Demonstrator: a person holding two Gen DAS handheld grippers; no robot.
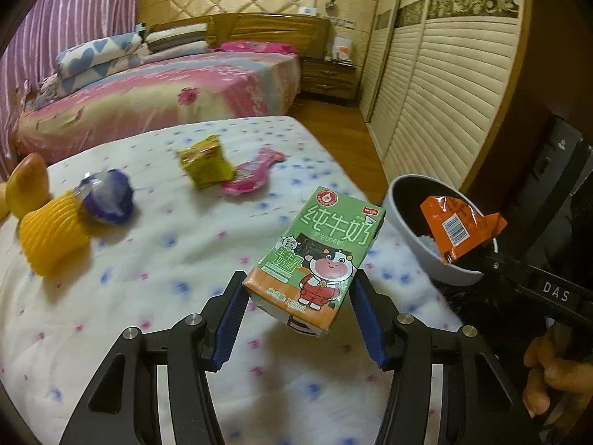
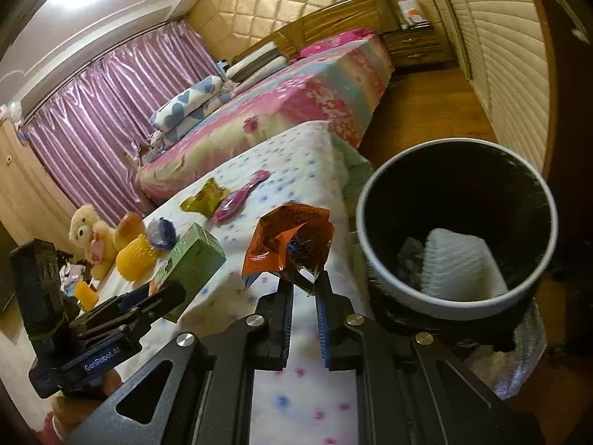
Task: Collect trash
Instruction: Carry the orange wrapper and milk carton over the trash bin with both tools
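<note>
I have the green milk carton (image 1: 315,259) clamped between the blue pads of my left claw (image 1: 296,293), its cow print facing up and its far end tilted away from me, lifted clear of the dotted white bedspread (image 1: 148,296). My right claw (image 2: 304,282) is squeezed together on a corner of the orange snack wrapper (image 2: 289,237), which stands up crumpled and open just ahead of the fingertips. Immediately to the right of that wrapper, and lower, sits the white bin (image 2: 385,270) with its black liner; a white ribbed piece of packing (image 2: 459,263) and some grey scraps lie in the bottom. From the left claw's view the wrapper hangs right over the bin's rim, off to the right of the carton. Ahead and left of the left claw, still on the bedspread, are a yellow-green packet (image 1: 205,163), a pink wrapper (image 1: 252,174) touching it, a purple-blue jelly cup (image 1: 107,196) and a yellow foam net (image 1: 52,237). Further left in the right claw's view sits a cream teddy bear (image 2: 89,233).
</note>
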